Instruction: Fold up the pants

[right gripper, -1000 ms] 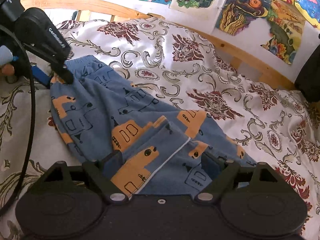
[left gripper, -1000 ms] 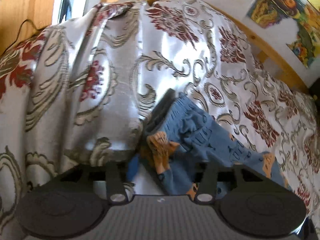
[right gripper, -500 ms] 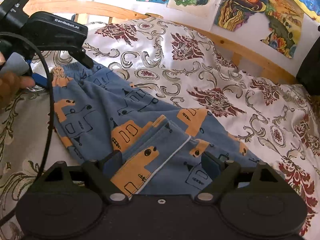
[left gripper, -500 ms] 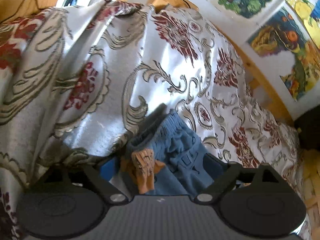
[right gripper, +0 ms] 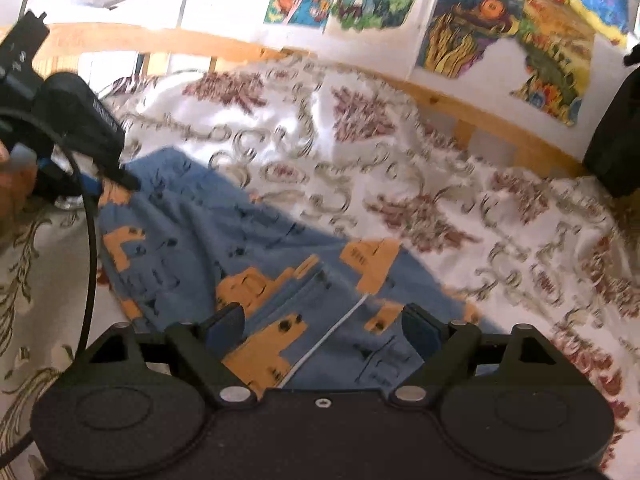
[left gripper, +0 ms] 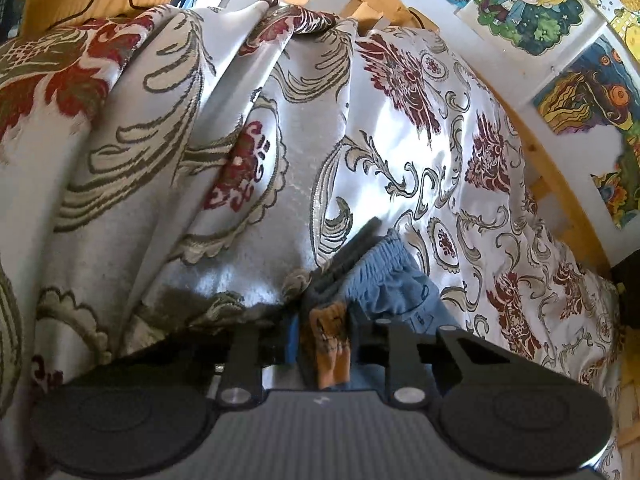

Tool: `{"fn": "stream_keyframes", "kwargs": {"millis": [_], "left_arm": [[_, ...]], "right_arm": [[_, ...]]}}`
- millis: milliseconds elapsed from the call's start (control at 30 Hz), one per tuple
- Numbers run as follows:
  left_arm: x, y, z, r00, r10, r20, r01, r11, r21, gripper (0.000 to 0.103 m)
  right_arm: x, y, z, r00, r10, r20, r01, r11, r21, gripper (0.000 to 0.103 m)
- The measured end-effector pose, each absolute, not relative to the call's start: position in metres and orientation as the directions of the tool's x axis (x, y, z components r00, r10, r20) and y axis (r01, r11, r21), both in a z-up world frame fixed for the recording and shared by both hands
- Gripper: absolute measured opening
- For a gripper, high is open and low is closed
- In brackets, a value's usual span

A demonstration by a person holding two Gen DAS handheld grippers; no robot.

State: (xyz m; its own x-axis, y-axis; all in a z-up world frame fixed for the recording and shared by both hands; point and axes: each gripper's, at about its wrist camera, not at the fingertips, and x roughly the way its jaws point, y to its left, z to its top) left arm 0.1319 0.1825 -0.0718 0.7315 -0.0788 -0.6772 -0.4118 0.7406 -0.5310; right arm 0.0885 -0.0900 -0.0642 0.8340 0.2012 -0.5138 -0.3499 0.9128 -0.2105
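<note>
The pants [right gripper: 248, 248] lie on the bed [right gripper: 360, 152]. Left gripper [left gripper: 326, 336] jaws pinch the waistband; right gripper [right gripper: 320, 320] jaws stand wide, apparently gripping nothing. Risk: one-sided lifting bunches the fabric.

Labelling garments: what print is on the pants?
Blue cotton pants with orange vehicle shapes and dark outlines; clearest in right wrist view.
</note>
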Motion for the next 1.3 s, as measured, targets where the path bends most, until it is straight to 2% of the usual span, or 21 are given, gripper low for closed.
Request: {"fn": "stream_keyframes", "kwargs": {"millis": [133, 233, 400, 567, 733, 800, 1000, 1200, 1300], "left_arm": [[0.134, 0.179, -0.070, 0.725, -0.072, -0.685, -0.410, 0.754, -0.513, 0.021], [0.135, 0.176, -0.067, 0.726, -0.067, -0.685, -0.398, 0.771, -0.498, 0.018], [0.132, 0.164, -0.054, 0.749, -0.042, -0.662, -0.348, 0.824, -0.447, 0.017], [0.125, 0.137, -0.032, 0.787, 0.002, -0.617, -0.258, 0.910, -0.326, 0.016], [0.108, 0.095, -0.001, 0.849, -0.025, -0.528, -0.088, 0.978, -0.188, 0.016], [0.099, 0.071, 0.009, 0.866, -0.036, -0.498, -0.020, 0.994, -0.107, 0.016], [0.078, -0.007, 0.025, 0.865, -0.046, -0.499, 0.124, 0.985, 0.123, 0.016], [0.061, -0.084, 0.023, 0.845, -0.082, -0.529, 0.264, 0.923, 0.278, 0.016], [0.055, -0.113, 0.018, 0.828, -0.114, -0.549, 0.328, 0.893, 0.308, 0.016]], "right_arm": [[0.087, -0.092, -0.058, 0.845, 0.163, -0.509, -0.327, 0.911, -0.251, 0.088], [0.096, -0.087, -0.072, 0.808, 0.151, -0.569, -0.361, 0.891, -0.276, 0.088], [0.095, -0.099, -0.065, 0.831, 0.179, -0.527, -0.342, 0.911, -0.229, 0.088], [0.093, -0.121, -0.042, 0.850, 0.201, -0.487, -0.323, 0.929, -0.181, 0.089], [0.092, -0.153, -0.020, 0.827, 0.244, -0.507, -0.351, 0.928, -0.125, 0.089], [0.095, -0.171, -0.010, 0.815, 0.255, -0.520, -0.337, 0.939, -0.067, 0.089], [0.105, -0.233, 0.007, 0.715, 0.396, -0.577, -0.360, 0.915, 0.182, 0.089], [0.109, -0.287, 0.001, 0.694, 0.535, -0.481, -0.266, 0.812, 0.519, 0.093], [0.116, -0.298, -0.002, 0.670, 0.594, -0.446, -0.246, 0.744, 0.621, 0.093]]}}
